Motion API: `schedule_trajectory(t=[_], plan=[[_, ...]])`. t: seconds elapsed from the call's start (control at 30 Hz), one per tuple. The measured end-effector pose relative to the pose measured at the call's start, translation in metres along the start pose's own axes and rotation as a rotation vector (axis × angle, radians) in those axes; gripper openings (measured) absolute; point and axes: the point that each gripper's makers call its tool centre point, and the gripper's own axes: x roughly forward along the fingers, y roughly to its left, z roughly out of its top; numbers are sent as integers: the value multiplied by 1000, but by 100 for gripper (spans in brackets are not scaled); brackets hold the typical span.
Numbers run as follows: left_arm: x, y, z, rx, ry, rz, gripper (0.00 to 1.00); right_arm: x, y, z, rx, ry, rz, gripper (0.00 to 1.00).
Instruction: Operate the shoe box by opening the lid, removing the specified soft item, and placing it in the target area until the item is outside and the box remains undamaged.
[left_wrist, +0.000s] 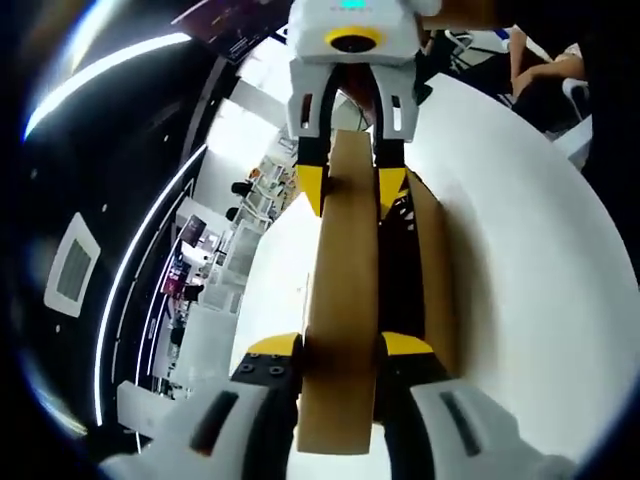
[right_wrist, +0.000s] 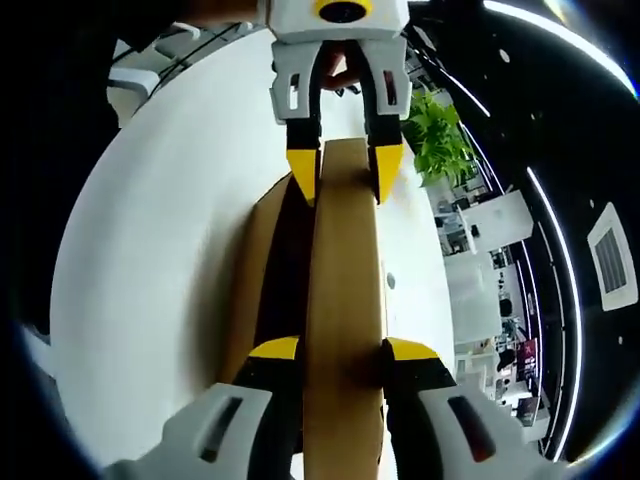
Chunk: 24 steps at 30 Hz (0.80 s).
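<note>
Cardboard lid (left_wrist: 340, 300) of the shoe box stands lifted on edge between both grippers, above the open box (left_wrist: 432, 260), which rests on the white round table (left_wrist: 540, 290) toward its edge. The left gripper (left_wrist: 340, 350) pinches one end of the lid with its jaws narrowed onto it; the right gripper (right_wrist: 342, 355) does the same at the opposite end. The soft item is hidden in the dark interior, so I cannot tell where it lies. Risk, as I judge it: uneven pulling by the two hands could twist or crease the thin lid, tear its hinge, or drag the box toward the table edge.
</note>
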Motion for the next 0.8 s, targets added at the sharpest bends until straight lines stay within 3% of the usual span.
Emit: schedule_trajectory(t=[0.27, 0.8], plan=[[0, 7, 2, -29, -19, -39, 30, -2, -8, 0, 27, -13, 66, 30], [-8, 9, 3, -18, -37, -36, 31, -3, -7, 1, 33, -21, 64, 30]])
